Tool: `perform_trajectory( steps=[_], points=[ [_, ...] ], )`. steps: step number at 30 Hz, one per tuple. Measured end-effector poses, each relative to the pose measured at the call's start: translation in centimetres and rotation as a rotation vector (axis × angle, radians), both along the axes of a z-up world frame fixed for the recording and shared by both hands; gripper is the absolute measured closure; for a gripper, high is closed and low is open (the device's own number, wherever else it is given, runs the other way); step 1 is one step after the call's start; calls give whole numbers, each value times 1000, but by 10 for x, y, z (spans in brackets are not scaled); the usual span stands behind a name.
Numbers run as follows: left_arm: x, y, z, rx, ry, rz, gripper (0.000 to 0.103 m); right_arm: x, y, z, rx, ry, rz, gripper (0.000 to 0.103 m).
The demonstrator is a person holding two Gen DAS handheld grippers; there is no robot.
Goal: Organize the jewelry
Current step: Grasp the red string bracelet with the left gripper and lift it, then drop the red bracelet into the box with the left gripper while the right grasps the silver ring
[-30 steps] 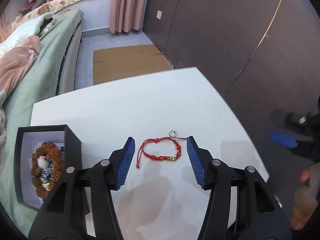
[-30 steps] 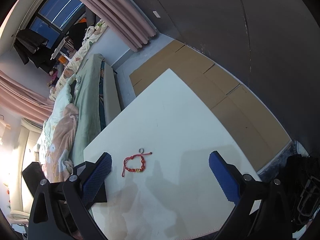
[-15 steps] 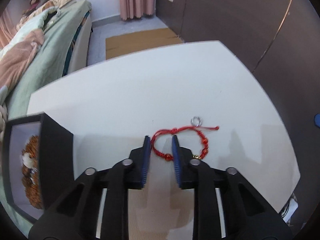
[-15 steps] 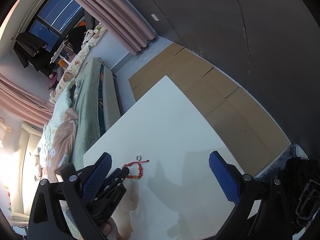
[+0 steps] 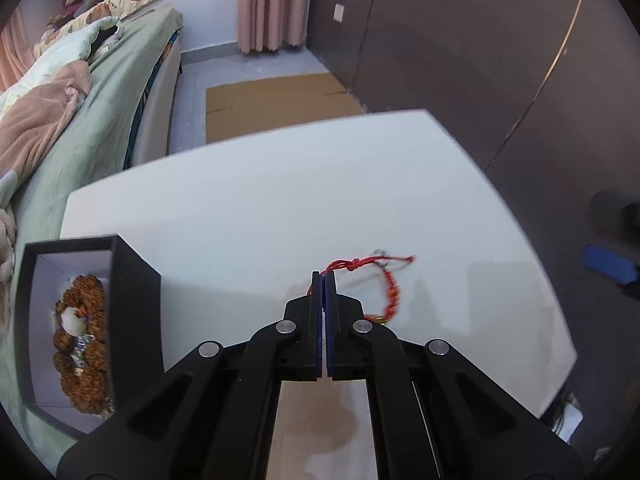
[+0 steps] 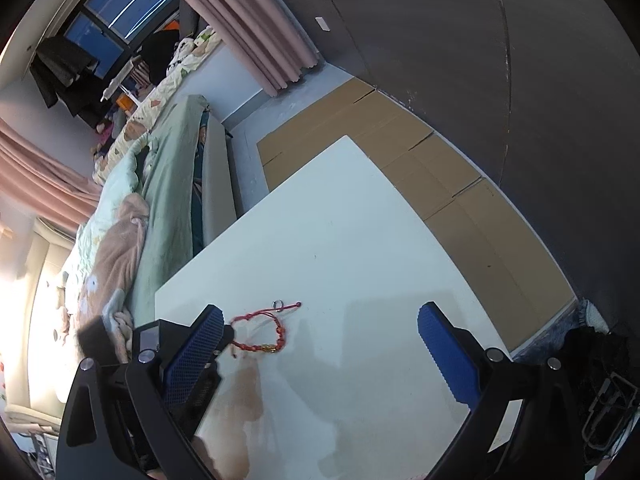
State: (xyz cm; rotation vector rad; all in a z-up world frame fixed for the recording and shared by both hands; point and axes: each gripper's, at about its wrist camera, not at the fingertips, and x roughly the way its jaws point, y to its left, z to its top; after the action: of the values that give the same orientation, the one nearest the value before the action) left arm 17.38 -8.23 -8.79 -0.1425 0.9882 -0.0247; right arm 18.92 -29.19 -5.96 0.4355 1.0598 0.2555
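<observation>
My left gripper pinches the bracelet's cord near its knot above the table; light, limp, likely to dangle; right gripper spread, idle.

No words, labels, brand names, numbers or signs can be read on anything in either view.

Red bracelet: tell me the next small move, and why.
Probably lift it a little and carry it left toward the black box. The left claw is shut on the red bracelet cord, most of it trails on the table, and the box stands open with beads inside.
</observation>
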Motion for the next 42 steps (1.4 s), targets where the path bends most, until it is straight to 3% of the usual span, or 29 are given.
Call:
perform_trajectory(
  steps=[13,19,24,27,36,42],
  points=[
    [-8,44,39,-102,-90,59,101,12,36,-23,-30,49,75,10],
    [-10,66,49,-153,-114,87,101,24,64,-39,-64,78,109,25],
    [-13,84,58,-180,-139,103,101,33,88,-49,-92,94,145,57],
    [-13,92,59,-190,-145,111,101,38,101,-54,-117,97,162,67],
    [-10,115,61,-225,-154,134,101,46,138,-62,-252,89,214,76],
    [-5,123,61,-249,-160,140,101,46,151,-66,-393,68,209,77]
  ],
)
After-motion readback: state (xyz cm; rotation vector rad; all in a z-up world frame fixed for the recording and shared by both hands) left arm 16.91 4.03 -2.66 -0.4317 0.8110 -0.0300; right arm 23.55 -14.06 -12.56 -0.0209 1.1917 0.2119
